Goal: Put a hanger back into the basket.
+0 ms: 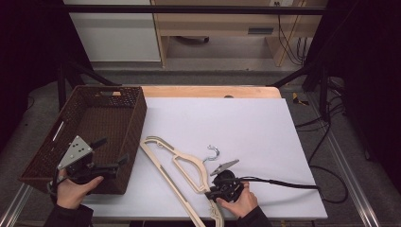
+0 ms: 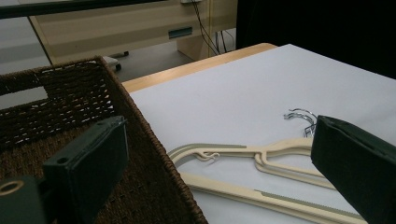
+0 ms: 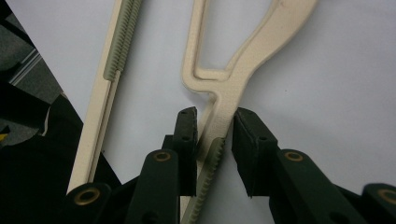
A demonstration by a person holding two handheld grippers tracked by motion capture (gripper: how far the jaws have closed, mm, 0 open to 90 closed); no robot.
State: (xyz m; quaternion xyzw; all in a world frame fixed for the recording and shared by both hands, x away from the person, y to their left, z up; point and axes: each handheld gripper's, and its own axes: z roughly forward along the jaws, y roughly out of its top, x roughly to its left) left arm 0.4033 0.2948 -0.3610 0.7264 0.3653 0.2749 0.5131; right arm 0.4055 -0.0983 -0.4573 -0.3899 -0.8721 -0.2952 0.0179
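Two grippers: right gripper [image 3: 212, 140] jaws straddle the hanger [image 1: 182, 172] arm flat on the surface, narrowly open, not clamped. Left gripper [image 1: 111, 156] wide open, empty, over the basket [image 1: 135, 113].

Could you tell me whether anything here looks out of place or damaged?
Nothing stands out: the cream hanger lies flat and intact on the white table, beside the upright wicker basket.
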